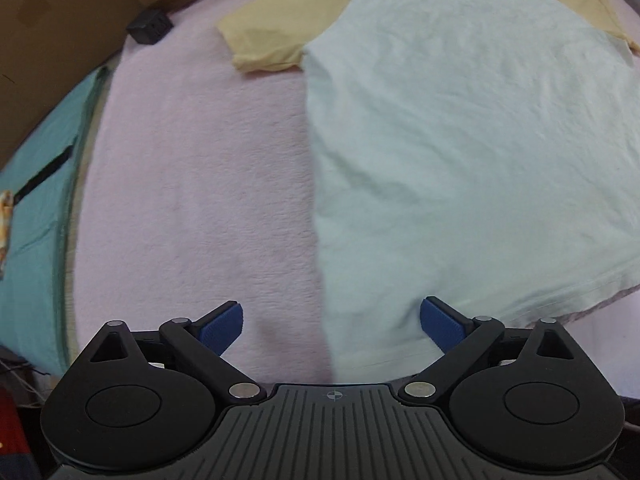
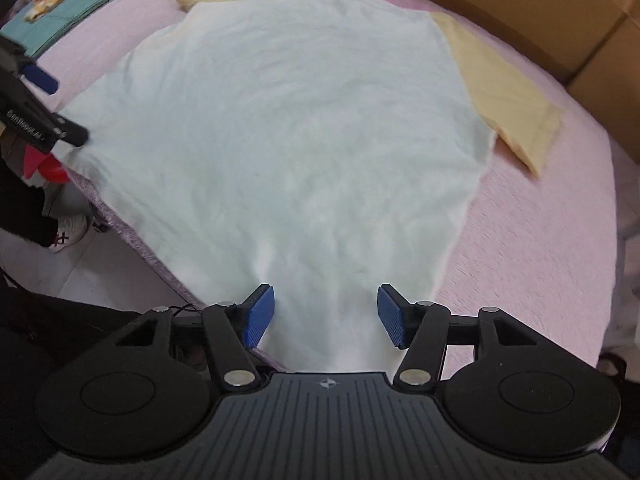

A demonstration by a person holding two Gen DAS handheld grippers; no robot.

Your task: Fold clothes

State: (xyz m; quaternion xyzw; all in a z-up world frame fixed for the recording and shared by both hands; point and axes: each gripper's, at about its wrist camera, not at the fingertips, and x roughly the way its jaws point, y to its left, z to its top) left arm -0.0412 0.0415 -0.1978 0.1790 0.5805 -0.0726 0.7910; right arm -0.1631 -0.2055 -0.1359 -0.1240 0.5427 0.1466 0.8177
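A T-shirt (image 1: 460,140) with a pale mint body and yellow sleeves (image 1: 264,40) lies flat on a pink blanket (image 1: 192,200). My left gripper (image 1: 332,326) stands open over the shirt's near left corner. The shirt's side edge runs between its blue pads (image 1: 224,328), and nothing is pinched. In the right wrist view the shirt (image 2: 300,140) spreads away from me. My right gripper (image 2: 325,316) is open over the hem at the near edge, with cloth lying between its pads (image 2: 260,316) but not pressed. The left gripper (image 2: 60,106) shows at the shirt's far left corner.
Cardboard boxes (image 1: 60,20) (image 2: 560,8) border the bed's far side. A small black box (image 1: 150,26) sits on the blanket. A teal cloth (image 1: 36,200) (image 2: 60,12) lies at the left. The blanket's edge (image 2: 132,236) drops to the floor, where a shoe (image 2: 72,228) stands.
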